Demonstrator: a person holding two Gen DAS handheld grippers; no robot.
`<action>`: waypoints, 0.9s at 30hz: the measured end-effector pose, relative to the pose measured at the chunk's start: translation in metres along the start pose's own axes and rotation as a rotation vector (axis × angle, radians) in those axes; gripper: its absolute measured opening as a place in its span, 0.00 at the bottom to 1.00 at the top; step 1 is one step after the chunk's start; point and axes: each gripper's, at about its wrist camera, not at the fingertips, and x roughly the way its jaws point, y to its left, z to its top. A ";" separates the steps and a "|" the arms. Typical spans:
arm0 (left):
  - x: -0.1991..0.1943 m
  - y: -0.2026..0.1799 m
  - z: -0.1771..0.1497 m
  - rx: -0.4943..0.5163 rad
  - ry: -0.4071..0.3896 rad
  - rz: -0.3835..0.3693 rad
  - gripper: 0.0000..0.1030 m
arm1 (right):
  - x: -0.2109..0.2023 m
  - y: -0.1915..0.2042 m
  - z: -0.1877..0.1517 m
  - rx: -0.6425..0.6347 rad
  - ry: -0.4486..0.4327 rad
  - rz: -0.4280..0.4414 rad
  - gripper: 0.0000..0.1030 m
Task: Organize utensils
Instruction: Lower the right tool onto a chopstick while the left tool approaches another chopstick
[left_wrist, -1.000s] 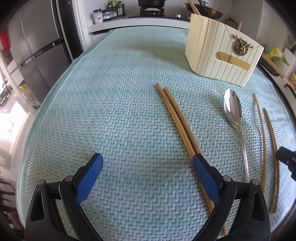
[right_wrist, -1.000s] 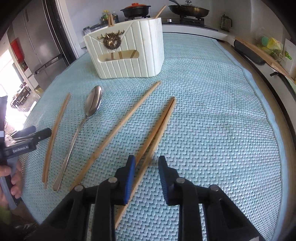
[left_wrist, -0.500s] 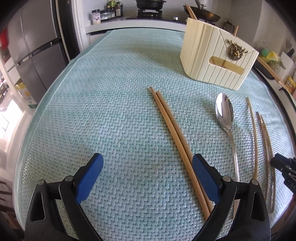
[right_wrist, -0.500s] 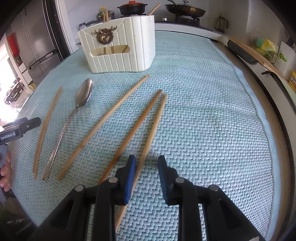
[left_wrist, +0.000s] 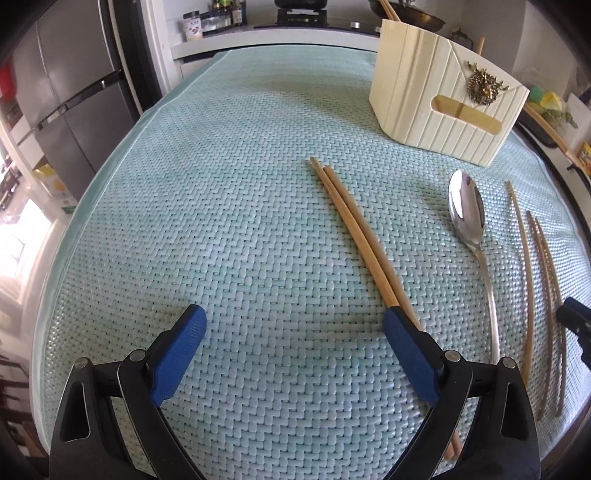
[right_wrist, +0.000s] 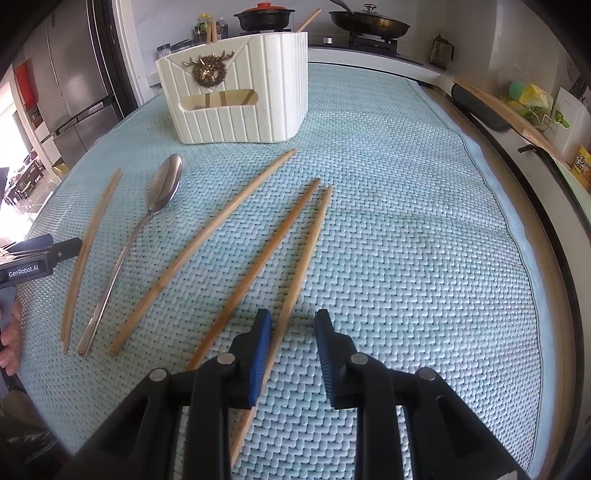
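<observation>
A cream ribbed utensil holder (left_wrist: 439, 92) with a brass deer badge stands at the back of the teal woven mat (left_wrist: 221, 221); it also shows in the right wrist view (right_wrist: 236, 92). A pair of wooden chopsticks (left_wrist: 354, 232) lies in front of my open, empty left gripper (left_wrist: 295, 332), its right finger over their near ends. A steel spoon (left_wrist: 469, 229) and more chopsticks (left_wrist: 535, 266) lie to the right. In the right wrist view my right gripper (right_wrist: 291, 339) is partly open and empty, over the near end of a chopstick (right_wrist: 303, 251). The spoon (right_wrist: 159, 199) lies left.
A stove with a pot (right_wrist: 264, 16) and a pan (right_wrist: 369, 22) stands behind the mat. A fridge (left_wrist: 62, 99) is at the left. A cutting board and packets (right_wrist: 524, 110) lie along the right counter. The left gripper's body (right_wrist: 33, 254) shows at the left.
Both grippers drew back and then moved forward again over the mat. The right gripper's jaws opened a little wider. No utensil moved.
</observation>
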 end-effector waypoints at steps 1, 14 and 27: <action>-0.002 0.001 0.001 -0.014 -0.004 -0.012 0.94 | 0.002 -0.001 0.002 0.004 0.001 0.004 0.24; 0.009 -0.007 0.014 -0.021 0.009 -0.007 0.97 | -0.002 -0.009 -0.001 0.020 0.000 0.012 0.24; 0.014 0.005 0.015 -0.021 0.014 0.035 0.97 | -0.003 -0.014 -0.004 0.014 -0.006 -0.004 0.25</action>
